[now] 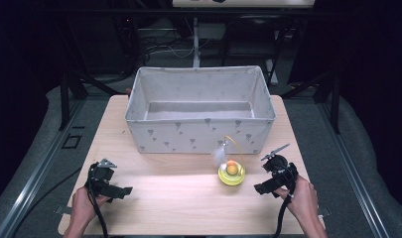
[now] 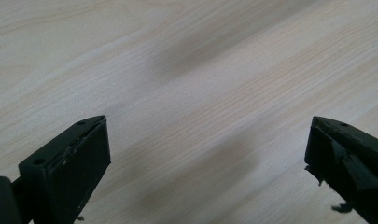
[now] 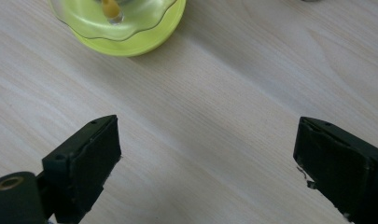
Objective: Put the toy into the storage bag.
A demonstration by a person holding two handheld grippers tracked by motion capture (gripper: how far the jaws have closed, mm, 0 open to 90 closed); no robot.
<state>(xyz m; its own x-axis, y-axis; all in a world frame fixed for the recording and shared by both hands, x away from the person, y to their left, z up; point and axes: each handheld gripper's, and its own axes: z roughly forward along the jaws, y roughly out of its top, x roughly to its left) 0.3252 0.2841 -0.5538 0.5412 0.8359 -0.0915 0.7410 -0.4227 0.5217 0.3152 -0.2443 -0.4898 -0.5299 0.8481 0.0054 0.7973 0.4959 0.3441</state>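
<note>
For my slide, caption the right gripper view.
Right gripper, jaws open, poised above the pale wooden table just short of a round yellow-green plastic toy.

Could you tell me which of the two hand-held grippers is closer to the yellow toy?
The right hand-held gripper: it sits just beside the yellow toy, while the left hand-held gripper is well across the table.

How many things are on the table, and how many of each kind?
Fabric box: 1
Yellow toy with a feather: 1
Total: 2 things on the table.
</note>
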